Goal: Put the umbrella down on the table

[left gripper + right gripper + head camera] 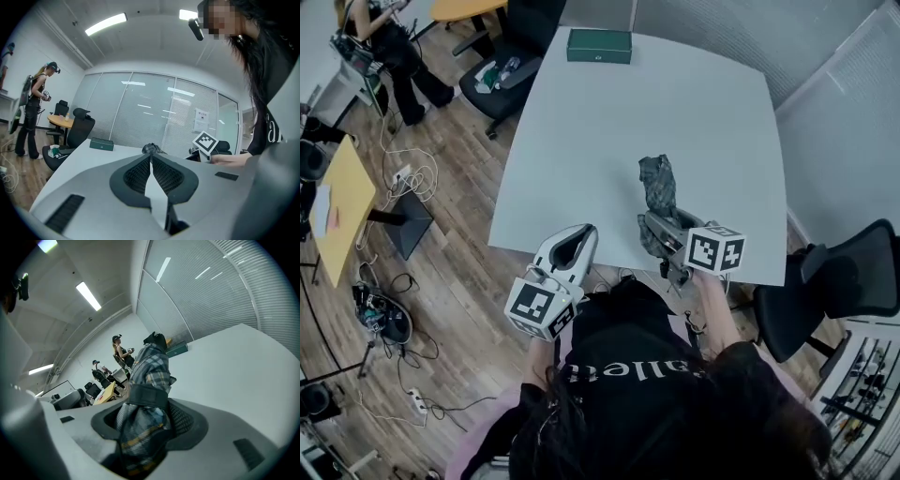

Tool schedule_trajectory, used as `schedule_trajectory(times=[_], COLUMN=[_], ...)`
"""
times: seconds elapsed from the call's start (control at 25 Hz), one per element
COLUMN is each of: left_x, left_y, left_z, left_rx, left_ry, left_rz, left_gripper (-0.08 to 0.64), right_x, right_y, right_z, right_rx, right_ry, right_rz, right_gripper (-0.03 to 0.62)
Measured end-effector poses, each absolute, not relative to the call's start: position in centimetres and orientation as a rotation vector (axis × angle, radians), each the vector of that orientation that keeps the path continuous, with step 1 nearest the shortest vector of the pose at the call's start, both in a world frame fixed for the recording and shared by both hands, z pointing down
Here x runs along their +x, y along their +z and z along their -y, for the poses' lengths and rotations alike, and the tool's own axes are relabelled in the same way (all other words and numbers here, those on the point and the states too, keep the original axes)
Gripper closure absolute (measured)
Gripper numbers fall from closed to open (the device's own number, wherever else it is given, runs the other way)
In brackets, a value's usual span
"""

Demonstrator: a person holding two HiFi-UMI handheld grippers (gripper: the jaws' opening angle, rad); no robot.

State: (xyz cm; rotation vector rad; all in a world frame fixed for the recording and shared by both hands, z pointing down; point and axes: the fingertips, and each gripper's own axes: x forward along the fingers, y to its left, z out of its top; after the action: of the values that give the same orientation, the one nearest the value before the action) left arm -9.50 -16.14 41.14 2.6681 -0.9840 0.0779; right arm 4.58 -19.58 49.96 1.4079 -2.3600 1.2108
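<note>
A folded plaid umbrella (657, 184), grey-green with a black strap round it, lies in my right gripper (654, 231), which is shut on its lower part. It sticks out past the jaws over the near part of the white table (675, 103). In the right gripper view the umbrella (150, 371) fills the gap between the pads, tip away from me. Whether the tip touches the tabletop I cannot tell. My left gripper (579, 240) hovers at the table's front edge, left of the umbrella, shut with nothing in it. In the left gripper view the left gripper (151, 157) points at the umbrella's tip (151, 148).
A dark green box (599, 45) lies at the table's far edge. Black office chairs stand at the far left (502, 80) and near right (844, 281). A yellow table (342, 202) and floor cables are on the left. Another person (389, 47) stands far left.
</note>
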Motion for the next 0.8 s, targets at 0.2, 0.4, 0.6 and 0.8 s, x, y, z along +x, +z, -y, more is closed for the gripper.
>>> schedule_trajectory(times=[0.2, 0.4, 0.6, 0.8], left_x=[-9.3, -9.9, -10.2, -10.7], left_y=[40.6, 40.4, 40.6, 40.6], left_z=[17.2, 17.7, 18.2, 18.1], left_rx=[2.636, 2.604, 2.575, 2.544], left_ry=[0.063, 0.063, 0.073, 0.096], left_rz=[1.07, 1.165, 1.234, 1.289], left_gripper=[0.534, 0.535, 0.535, 0.535], right_x=[5.6, 6.0, 6.2, 6.2], right_y=[52.1, 55.6, 60.0, 64.5], right_z=[23.9, 27.9, 31.1, 32.7], right_rx=[1.303, 1.209, 1.137, 1.078], right_ry=[1.132, 1.018, 0.931, 0.895], right_rz=[2.326, 2.258, 2.158, 2.048], right_gripper=[0.36, 0.36, 0.361, 0.362])
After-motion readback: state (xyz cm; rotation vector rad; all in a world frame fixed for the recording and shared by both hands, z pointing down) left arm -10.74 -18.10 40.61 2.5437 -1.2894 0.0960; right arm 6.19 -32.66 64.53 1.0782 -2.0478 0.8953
